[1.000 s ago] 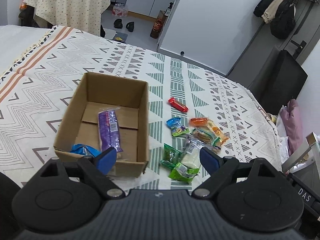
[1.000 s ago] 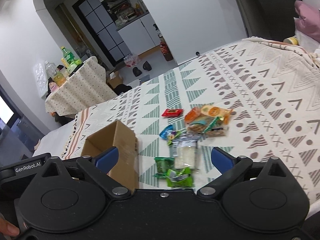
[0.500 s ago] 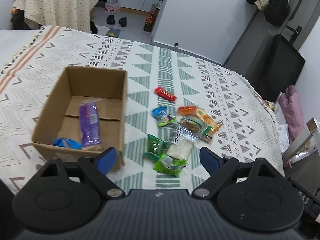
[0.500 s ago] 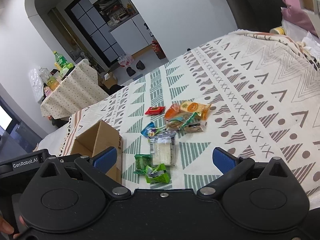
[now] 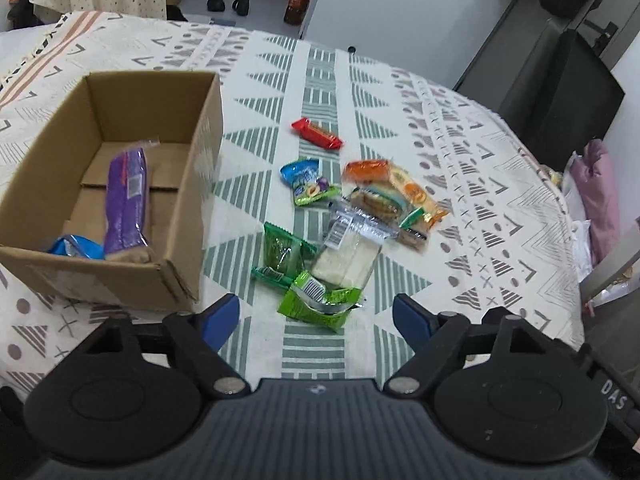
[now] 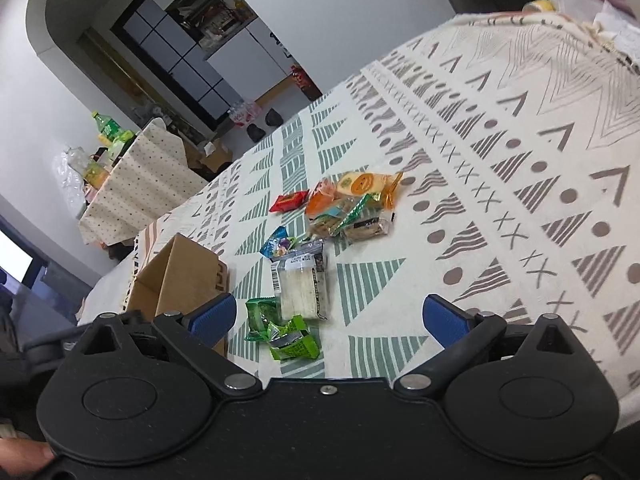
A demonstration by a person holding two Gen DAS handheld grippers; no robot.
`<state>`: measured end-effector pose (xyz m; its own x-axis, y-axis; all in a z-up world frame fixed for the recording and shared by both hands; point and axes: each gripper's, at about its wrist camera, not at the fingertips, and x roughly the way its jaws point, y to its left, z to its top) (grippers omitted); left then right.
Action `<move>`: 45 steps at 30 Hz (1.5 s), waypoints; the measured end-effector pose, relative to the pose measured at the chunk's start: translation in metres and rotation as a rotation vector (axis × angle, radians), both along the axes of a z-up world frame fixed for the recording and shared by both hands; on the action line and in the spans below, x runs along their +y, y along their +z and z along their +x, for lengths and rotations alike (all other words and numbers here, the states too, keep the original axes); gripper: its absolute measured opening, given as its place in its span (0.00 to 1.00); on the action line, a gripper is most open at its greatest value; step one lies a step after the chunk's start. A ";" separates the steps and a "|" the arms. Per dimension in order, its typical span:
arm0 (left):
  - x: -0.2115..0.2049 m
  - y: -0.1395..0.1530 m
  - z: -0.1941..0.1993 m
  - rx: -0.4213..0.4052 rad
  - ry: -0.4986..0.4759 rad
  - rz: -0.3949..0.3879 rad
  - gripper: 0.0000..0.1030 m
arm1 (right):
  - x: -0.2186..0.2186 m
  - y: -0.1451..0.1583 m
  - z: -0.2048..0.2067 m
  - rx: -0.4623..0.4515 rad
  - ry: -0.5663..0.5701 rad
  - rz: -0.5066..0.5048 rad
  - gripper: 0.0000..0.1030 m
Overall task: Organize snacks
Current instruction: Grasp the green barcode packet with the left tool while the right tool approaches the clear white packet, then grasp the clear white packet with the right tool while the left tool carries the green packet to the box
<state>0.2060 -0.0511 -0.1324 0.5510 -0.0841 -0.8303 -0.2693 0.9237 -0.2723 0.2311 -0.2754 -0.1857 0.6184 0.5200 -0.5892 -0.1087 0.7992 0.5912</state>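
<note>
An open cardboard box [image 5: 204,148] [image 6: 182,276] sits on the patterned bedspread, holding a purple packet [image 5: 126,204] and a blue packet [image 5: 76,247]. To its right lies a loose pile of snacks: a red bar [image 5: 317,133] [image 6: 289,201], a blue-green candy pack [image 5: 307,185], orange packs [image 5: 396,184] [image 6: 360,186], a clear sandwich pack [image 5: 347,252] [image 6: 303,286], and two green packets [image 5: 320,304] [image 6: 294,342]. My left gripper [image 5: 316,320] hangs open just short of the green packets, holding nothing. My right gripper [image 6: 326,322] is open above the same packets.
The bedspread [image 6: 520,160] has bare room to the right of the pile. A dotted-cloth table with bottles [image 6: 120,160] stands beyond the bed. A dark cabinet [image 5: 560,96] and pink cloth [image 5: 600,196] lie past the bed's right edge.
Both grippers have shifted right and closer to the snack pile; the box now sits further left in the left wrist view. Both stay open.
</note>
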 end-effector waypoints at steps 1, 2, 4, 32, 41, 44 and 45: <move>-0.001 -0.004 0.003 0.007 0.000 0.000 0.78 | 0.001 -0.003 0.003 0.010 0.003 0.006 0.95; -0.002 -0.008 0.006 0.015 -0.001 -0.002 0.77 | 0.001 -0.006 0.006 0.017 0.004 0.013 0.95; -0.003 -0.015 0.012 0.025 -0.007 -0.001 0.74 | 0.001 -0.012 0.011 0.030 0.003 0.021 0.93; -0.009 -0.076 0.048 0.139 0.047 -0.027 0.39 | 0.029 -0.059 0.072 0.130 0.063 0.087 0.78; 0.006 -0.053 0.043 0.086 0.059 0.004 0.39 | 0.051 -0.062 0.085 0.122 0.119 0.085 0.73; 0.010 -0.047 0.043 0.072 0.063 0.012 0.39 | 0.061 -0.063 0.089 0.119 0.138 0.081 0.68; 0.011 -0.046 0.042 0.068 0.063 0.013 0.39 | 0.063 -0.064 0.090 0.119 0.142 0.079 0.68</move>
